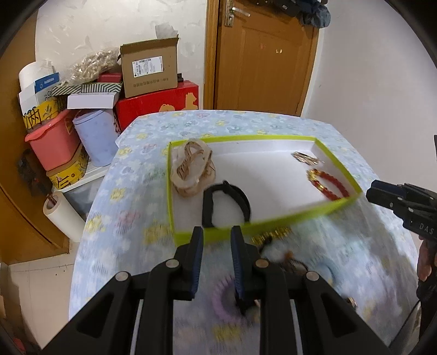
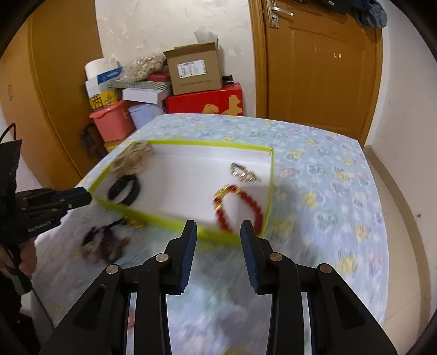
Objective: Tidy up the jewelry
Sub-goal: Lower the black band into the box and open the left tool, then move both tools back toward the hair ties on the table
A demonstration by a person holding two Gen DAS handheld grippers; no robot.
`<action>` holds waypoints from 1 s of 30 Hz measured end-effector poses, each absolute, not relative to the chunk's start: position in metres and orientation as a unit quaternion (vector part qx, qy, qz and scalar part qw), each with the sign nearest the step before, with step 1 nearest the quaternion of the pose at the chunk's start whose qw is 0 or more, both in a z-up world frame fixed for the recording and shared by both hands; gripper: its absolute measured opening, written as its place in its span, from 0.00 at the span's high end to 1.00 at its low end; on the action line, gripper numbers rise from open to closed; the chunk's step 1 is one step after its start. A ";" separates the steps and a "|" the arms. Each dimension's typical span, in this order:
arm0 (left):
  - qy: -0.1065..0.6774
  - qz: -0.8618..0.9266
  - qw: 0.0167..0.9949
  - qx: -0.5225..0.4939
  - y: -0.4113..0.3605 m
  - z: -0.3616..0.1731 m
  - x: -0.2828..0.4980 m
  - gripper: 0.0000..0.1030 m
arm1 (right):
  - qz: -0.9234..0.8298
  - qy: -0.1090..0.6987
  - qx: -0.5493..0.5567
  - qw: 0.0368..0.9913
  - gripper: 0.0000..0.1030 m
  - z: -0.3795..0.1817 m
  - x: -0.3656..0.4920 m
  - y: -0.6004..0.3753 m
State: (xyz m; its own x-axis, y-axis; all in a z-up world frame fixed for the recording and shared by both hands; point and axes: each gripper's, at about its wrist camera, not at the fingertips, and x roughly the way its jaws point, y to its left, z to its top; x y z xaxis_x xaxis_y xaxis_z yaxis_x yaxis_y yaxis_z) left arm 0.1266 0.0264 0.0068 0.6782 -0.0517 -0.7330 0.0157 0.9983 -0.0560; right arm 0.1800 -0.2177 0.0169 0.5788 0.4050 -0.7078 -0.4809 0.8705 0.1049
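1. Table under a blue flowery cloth (image 2: pixel 327 174), nothing fancy.
2. Brown wooden door (image 2: pixel 322 68) behind it, metal handle (image 2: pixel 275 12) up top.
3. Pile of junk by the wall: open cardboard box (image 1: pixel 148 71) sitting on a red box (image 1: pixel 155 105), pink tub (image 1: pixel 53 139) lower left.
4. White paper roll (image 1: pixel 64 217) leaning down by the table's left edge.

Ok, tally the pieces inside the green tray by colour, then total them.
In the tray:
Beige: 1, hair claw
Black: 1, band
Red: 1, bead bracelet
Silver-gold: 1, small piece
Total: 4
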 end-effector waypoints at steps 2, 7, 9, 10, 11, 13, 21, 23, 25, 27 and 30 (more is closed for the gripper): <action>0.399 -0.021 0.916 -0.025 0.024 0.008 0.112 0.79 | 0.253 0.384 -0.046 0.887 0.67 0.018 0.164 -0.219; 0.398 -0.026 0.917 -0.028 0.020 0.008 0.080 0.79 | 0.262 0.387 -0.027 0.884 0.67 0.016 0.125 -0.222; 0.397 -0.027 0.917 -0.029 0.018 0.009 0.070 0.79 | 0.266 0.389 -0.024 0.882 0.67 0.014 0.112 -0.221; 0.397 -0.029 0.917 -0.030 0.018 0.009 0.065 0.79 | 0.269 0.391 -0.022 0.880 0.67 0.014 0.106 -0.221; 0.396 -0.030 0.917 -0.031 0.017 0.009 0.059 0.79 | 0.272 0.392 -0.022 0.878 0.67 0.014 0.102 -0.220; 0.396 -0.032 0.917 -0.034 0.017 0.008 0.050 0.79 | 0.271 0.393 -0.018 0.878 0.67 0.013 0.090 -0.221; 0.403 -0.037 0.913 -0.044 0.015 0.002 0.024 0.79 | 0.273 0.398 -0.019 0.876 0.67 0.009 0.063 -0.220; 0.404 -0.037 0.913 -0.046 0.015 0.001 0.020 0.79 | 0.275 0.396 -0.019 0.876 0.67 0.008 0.057 -0.219; 0.405 -0.038 0.912 -0.048 0.016 0.000 0.017 0.79 | 0.277 0.396 -0.020 0.875 0.67 0.008 0.055 -0.218; 0.405 -0.038 0.912 -0.050 0.017 0.001 0.016 0.79 | 0.281 0.396 -0.024 0.874 0.67 0.008 0.052 -0.215; 0.404 -0.040 0.913 -0.052 0.017 0.002 0.014 0.78 | 0.283 0.400 -0.025 0.871 0.67 0.006 0.051 -0.212</action>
